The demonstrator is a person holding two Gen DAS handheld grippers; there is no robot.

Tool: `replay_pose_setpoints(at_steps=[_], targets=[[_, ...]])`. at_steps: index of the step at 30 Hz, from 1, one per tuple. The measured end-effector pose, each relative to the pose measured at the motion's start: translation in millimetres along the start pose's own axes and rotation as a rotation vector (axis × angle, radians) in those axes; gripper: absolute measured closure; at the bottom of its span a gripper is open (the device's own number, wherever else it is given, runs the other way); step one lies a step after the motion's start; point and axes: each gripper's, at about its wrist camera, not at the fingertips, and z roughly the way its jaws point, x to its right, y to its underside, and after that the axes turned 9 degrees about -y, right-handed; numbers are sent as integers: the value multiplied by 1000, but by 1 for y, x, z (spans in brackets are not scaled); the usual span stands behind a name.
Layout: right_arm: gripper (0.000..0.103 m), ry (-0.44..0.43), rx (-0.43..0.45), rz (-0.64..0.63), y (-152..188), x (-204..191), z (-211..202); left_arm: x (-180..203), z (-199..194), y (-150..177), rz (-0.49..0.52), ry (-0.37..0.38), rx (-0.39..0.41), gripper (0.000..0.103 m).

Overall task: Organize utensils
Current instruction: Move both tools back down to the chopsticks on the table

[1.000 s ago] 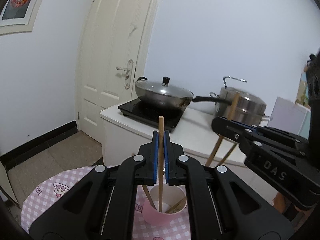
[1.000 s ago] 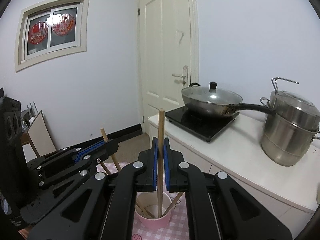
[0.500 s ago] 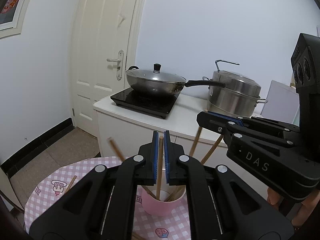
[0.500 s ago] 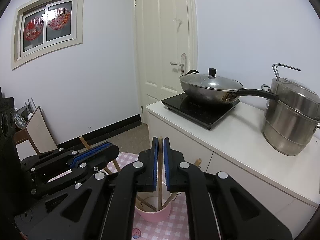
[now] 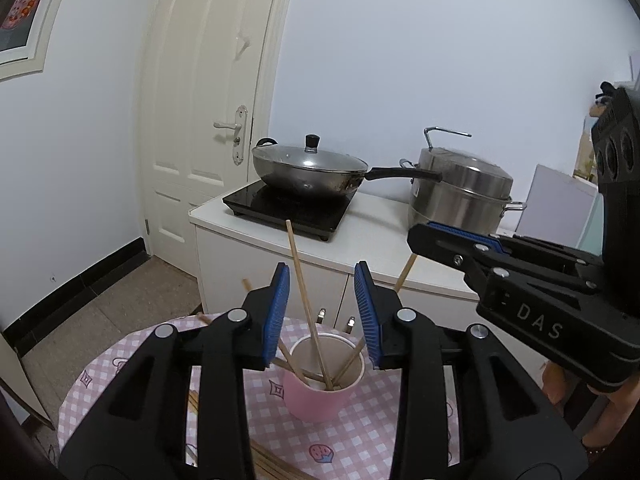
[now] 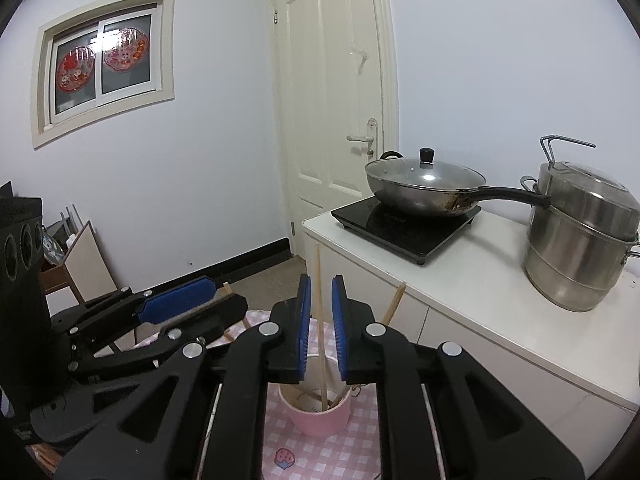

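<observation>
my left gripper [image 5: 322, 312] has just been opening; its blue pads [image 5: 278, 312] now stand wide apart, and the wooden chopstick [image 5: 306, 304] between them touches neither pad, leaning with its lower end inside the pink cup [image 5: 320, 398]. my right gripper [image 6: 320, 322] has also just been opening, but only to a narrow gap; a second chopstick [image 6: 319, 320] stands upright between its pads, and a thin gap shows on each side of it, with its foot resting in the same cup [image 6: 320, 416]. the cup sits just below and beyond both sets of fingertips on the pink checked tablecloth [image 5: 276, 432], and several more chopsticks lean against its rim. further loose chopsticks [image 5: 264, 462] lie flat on the cloth at the near edge of the left view. in the left view the right gripper crosses in from the right side, above the cup. beyond the table stands a white counter [image 6: 472, 288] carrying a black induction hob [image 5: 288, 208], a lidded wok [image 5: 310, 166] on the hob, and a steel steamer pot [image 5: 460, 192] beside it. behind these are a cream door [image 5: 208, 100] and, in the right view, a window [image 6: 102, 64] with red paper decorations.
</observation>
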Motion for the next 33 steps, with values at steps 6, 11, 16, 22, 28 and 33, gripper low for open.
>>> replay_pose_setpoints(at_steps=[6, 11, 16, 22, 28, 33], targets=[[93, -22, -19, -17, 10, -13, -7, -13, -18, 4, -9, -25, 4, 60], [93, -54, -50, -26, 22, -27, -6, -34, -33, 16, -13, -59, -25, 60], [92, -85, -87, -33, 39, -41, 1, -60, -46, 31, -11, -104, -60, 60], [92, -132, -154, -46, 65, -62, 19, -99, -52, 59, -36, -170, -133, 58], [92, -188, -242, -46, 95, -86, 53, -135, -43, 93, -77, -228, -227, 56], [92, -219, -315, -55, 116, -108, 87, -156, -28, 116, -93, -249, -300, 56]])
